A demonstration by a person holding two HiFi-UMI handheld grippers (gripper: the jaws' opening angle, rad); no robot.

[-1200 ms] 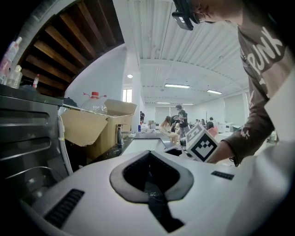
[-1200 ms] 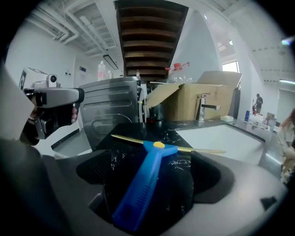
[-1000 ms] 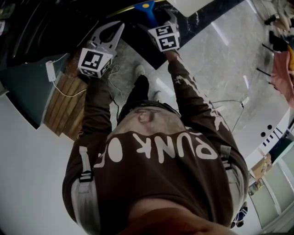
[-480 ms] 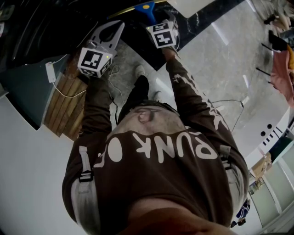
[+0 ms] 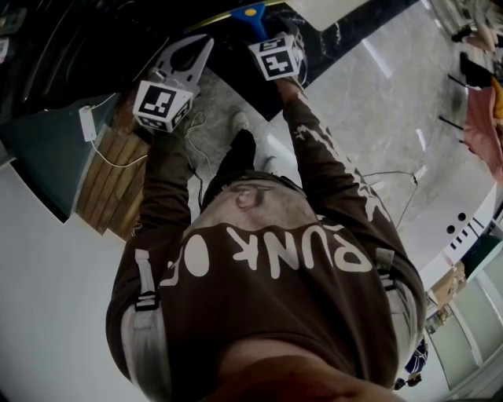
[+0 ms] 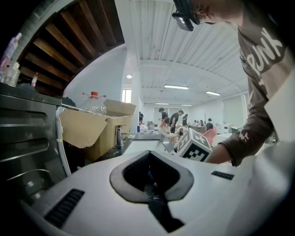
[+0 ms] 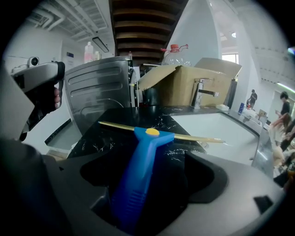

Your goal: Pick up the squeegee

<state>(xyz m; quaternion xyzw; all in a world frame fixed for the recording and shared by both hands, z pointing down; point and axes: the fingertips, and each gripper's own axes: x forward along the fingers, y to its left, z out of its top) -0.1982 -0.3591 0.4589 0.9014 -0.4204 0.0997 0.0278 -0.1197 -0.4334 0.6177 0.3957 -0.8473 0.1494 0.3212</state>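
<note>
Squeegee (image 7: 138,179) – blue handle, yellow knob, thin yellowish blade (image 7: 115,125) – sits on the black marbled countertop (image 7: 106,138), just beside the white sink (image 7: 221,129) that lies toward 3 o'clock. In the right gripper view the handle runs from about 7 o'clock up to the frame's centre, where the blade crosses it from 10 o'clock to 3 o'clock.

The right gripper (image 7: 154,166) has the handle between its jaws. They have just been closing, yet a dark gap shows on the handle's 3 o'clock side, so the pads are not clamped on it. In the head view that gripper (image 5: 267,31) is at 12 o'clock, with the squeegee's blue head (image 5: 250,16) just past its marker cube (image 5: 277,56).

The left gripper (image 6: 150,156) has its jaws together with nothing between them – in the head view it (image 5: 203,47) hangs toward 11 o'clock, well apart from the squeegee.

Behind the counter, near 1 o'clock in the right gripper view, stand an open cardboard box (image 7: 184,87) and a chrome faucet (image 7: 202,92).
</note>
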